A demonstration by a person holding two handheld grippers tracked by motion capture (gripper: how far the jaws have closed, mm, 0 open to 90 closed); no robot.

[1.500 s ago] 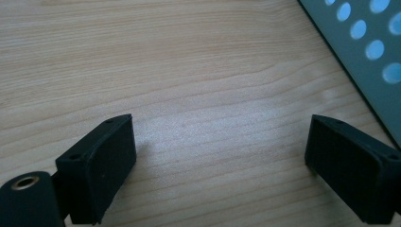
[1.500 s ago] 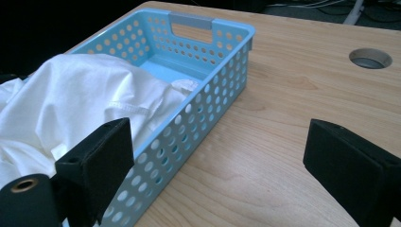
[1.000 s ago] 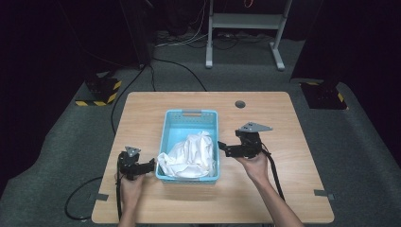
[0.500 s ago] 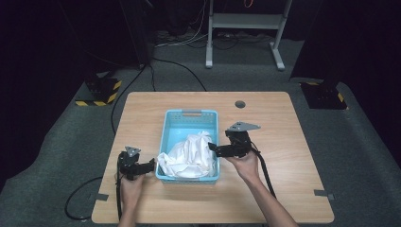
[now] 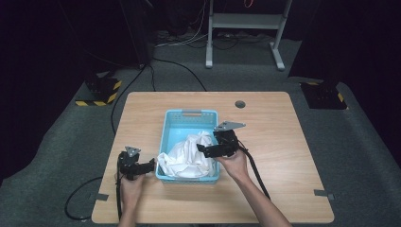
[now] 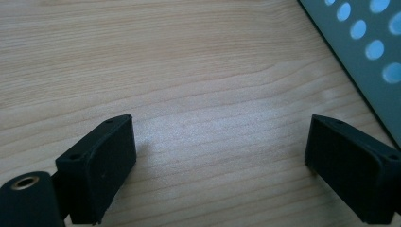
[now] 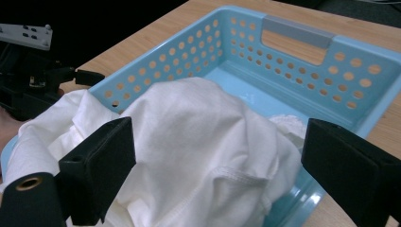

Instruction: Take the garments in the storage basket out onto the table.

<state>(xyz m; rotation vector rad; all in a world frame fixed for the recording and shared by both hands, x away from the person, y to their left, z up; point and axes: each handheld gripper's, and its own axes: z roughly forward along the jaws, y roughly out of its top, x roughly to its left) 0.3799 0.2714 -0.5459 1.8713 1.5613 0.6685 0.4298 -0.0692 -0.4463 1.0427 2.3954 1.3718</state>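
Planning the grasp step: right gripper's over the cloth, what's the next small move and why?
Probably lower the right gripper and close on the cloth: its jaws stand open, straddling the bunched fold in the basket, nothing gripped yet.

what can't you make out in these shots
- Floor of the blue basket under the white cloth: hidden by the cloth in the high view and the right gripper view.
- What kind of garment the cloth is: too crumpled.
- Basket beside the left gripper: cut off by the frame edge.
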